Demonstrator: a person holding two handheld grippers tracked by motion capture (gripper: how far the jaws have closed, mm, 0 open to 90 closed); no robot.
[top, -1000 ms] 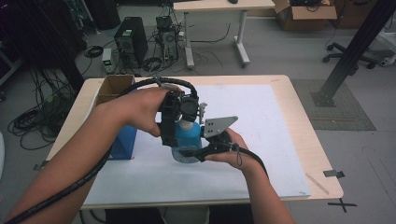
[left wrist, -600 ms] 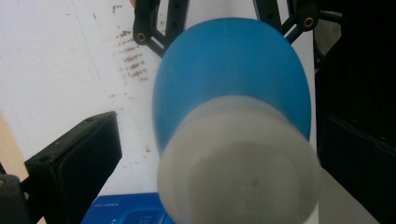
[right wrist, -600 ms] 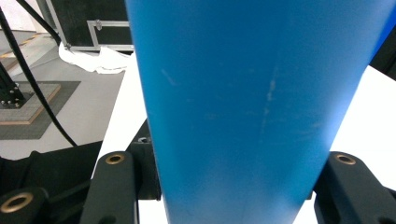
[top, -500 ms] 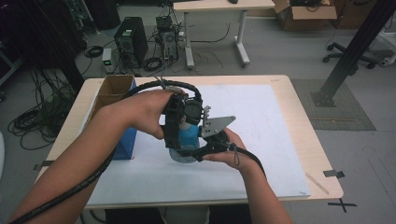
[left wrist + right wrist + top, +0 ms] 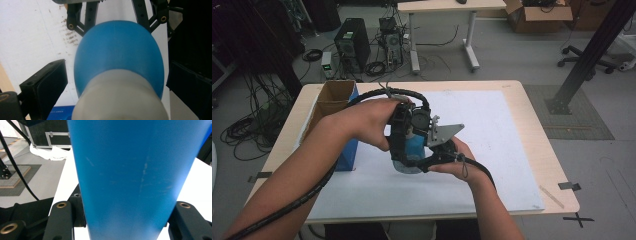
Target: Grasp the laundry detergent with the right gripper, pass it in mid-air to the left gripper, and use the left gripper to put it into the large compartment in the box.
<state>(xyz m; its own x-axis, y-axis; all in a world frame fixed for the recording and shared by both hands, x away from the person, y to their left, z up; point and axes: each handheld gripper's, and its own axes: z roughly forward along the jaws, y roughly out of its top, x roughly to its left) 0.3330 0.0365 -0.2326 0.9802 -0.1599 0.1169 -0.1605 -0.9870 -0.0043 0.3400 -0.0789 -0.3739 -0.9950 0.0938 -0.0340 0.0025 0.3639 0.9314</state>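
- A blue plastic bottle with a pale, translucent lower section (image 5: 413, 150) is held above the white sheet (image 5: 492, 125) covering the light wooden table (image 5: 532, 100), near the middle of its front half, between two hand-held claws.
- The left claw (image 5: 404, 142) comes down over the bottle from above; in the left gripper view the bottle's rounded blue body (image 5: 120, 55) sits between its black jaws, which stand apart on either side, and whether the pads touch the bottle cannot be told.
- The right claw (image 5: 432, 152) meets the bottle from the side, its grey three-cornered plate on top; in the right gripper view its two jaws press against both flanks of the blue wall (image 5: 135, 177), closed on it.
- A blue-sided open cardboard box (image 5: 334, 115) stands at the table's left edge, just beside the person's left forearm (image 5: 312, 165).
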